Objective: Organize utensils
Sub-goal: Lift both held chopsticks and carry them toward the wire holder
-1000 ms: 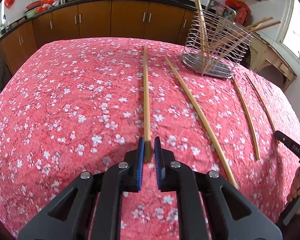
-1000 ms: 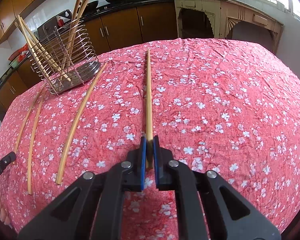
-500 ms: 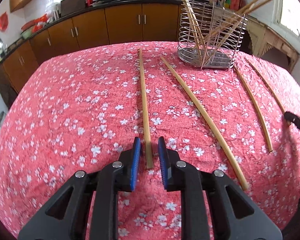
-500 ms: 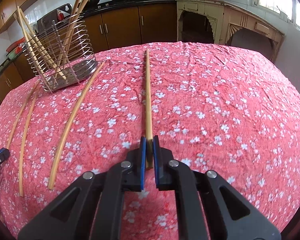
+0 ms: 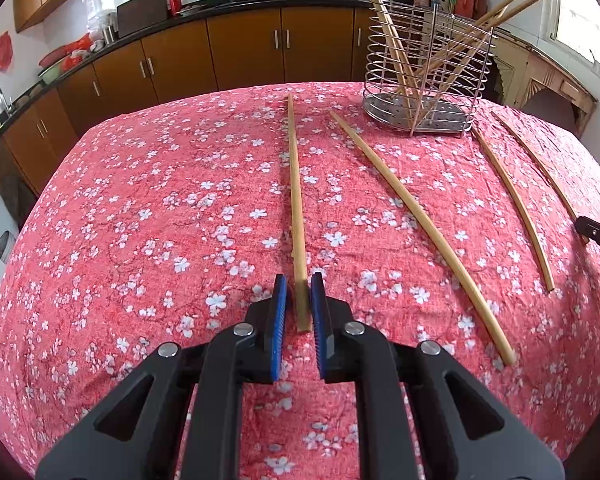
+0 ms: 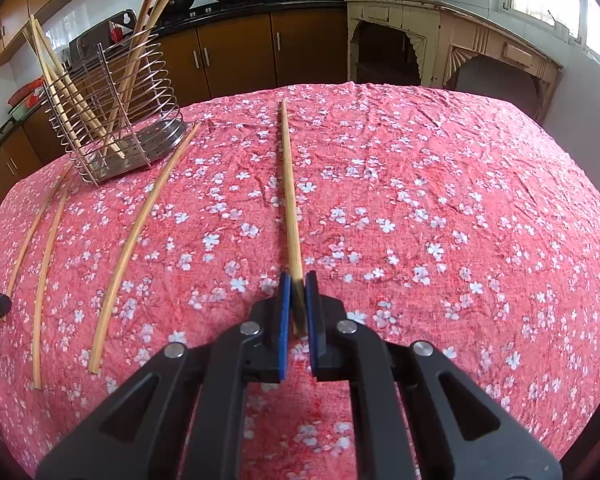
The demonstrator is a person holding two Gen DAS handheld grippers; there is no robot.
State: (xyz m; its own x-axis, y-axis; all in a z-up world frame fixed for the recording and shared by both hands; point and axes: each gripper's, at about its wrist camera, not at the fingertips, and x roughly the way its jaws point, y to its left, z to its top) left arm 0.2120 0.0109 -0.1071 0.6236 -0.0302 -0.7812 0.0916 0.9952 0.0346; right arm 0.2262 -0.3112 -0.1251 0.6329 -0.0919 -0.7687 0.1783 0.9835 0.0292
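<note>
Left wrist view
Left gripper (image 5: 299, 307): bottom centre of the frame; its blue-padded jaws stand slightly apart on either side of the near end of a chopstick, with a thin gap visible on each side, so nothing is clamped.
Centre chopstick (image 5: 295, 196): lies on the tablecloth, running from between the pads straight up toward the upper middle.
Second chopstick (image 5: 416, 216): right of centre, slanting from the holder's foot down to the lower right.
Two thinner chopsticks (image 5: 514, 204): far right, curving down the frame, apart from each other.
Wire utensil holder (image 5: 424, 76): upper right, upright on the cloth, with several chopsticks leaning in it.
Tablecloth (image 5: 160, 208): red with white blossoms, fills the middle.
Other gripper's tip (image 5: 598, 234): black, at the right edge.
Brown cabinets (image 5: 240, 52): across the top.

Right wrist view
Right gripper (image 6: 299, 304): bottom centre; jaws pressed together on the near end of a chopstick.
Held chopstick (image 6: 289, 188): extends from the pads up to the upper middle; whether its far end touches the cloth cannot be told.
Loose chopstick (image 6: 140, 240): left of centre, slanting from the holder downward.
Two thin chopsticks (image 6: 46, 256): far left, side by side.
Utensil holder (image 6: 112, 108): upper left, holding chopsticks.
White sideboard (image 6: 452, 36): upper right.
</note>
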